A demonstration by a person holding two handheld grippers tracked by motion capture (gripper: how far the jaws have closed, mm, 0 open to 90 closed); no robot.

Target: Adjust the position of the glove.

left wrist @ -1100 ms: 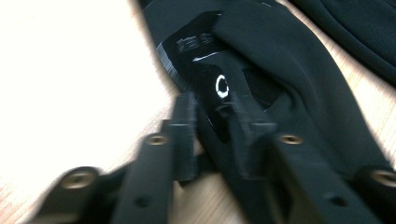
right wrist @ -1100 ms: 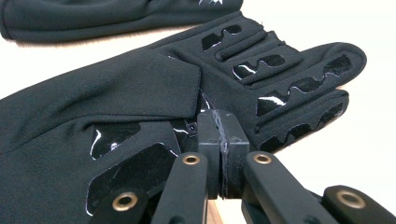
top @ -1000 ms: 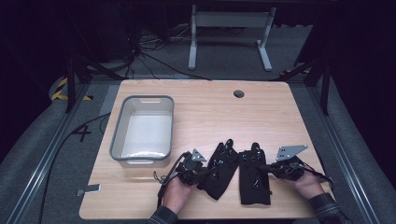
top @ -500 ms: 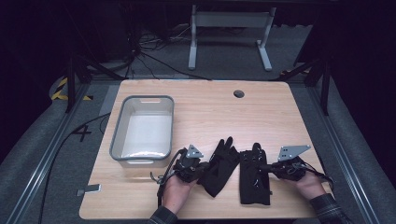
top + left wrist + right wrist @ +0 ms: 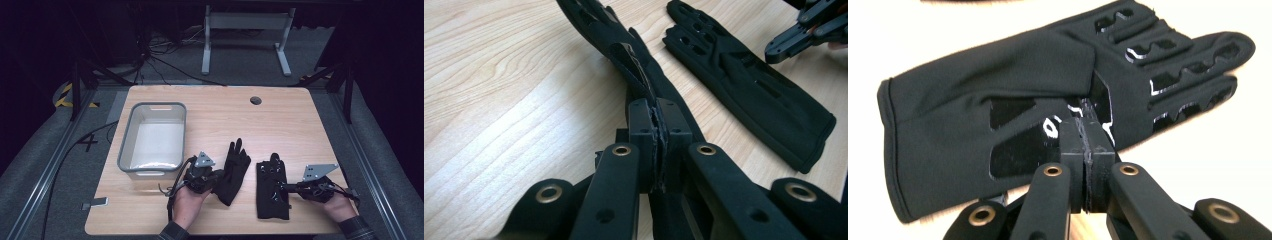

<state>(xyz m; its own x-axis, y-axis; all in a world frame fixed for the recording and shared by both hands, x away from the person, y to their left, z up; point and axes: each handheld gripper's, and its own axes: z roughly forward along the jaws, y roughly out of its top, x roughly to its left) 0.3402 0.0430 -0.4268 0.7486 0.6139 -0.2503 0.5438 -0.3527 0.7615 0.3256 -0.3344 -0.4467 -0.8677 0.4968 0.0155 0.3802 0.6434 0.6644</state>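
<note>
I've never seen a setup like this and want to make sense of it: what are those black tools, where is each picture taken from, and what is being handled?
No robot here: a person at a wooden table holds a hand-operated gripper in each hand. The high view looks down from above the person's side. The other two pictures come from small cameras riding on each gripper, looking along its two black jaws.

On the table lie two black gloves and an empty grey bin. The left gripper is shut on the left glove, pinching its fabric edge; in the left gripper view that glove stretches away from the closed jaws. The right gripper is shut, its tip resting on the right glove, which lies flat; whether it pinches fabric is hard to tell.
</note>
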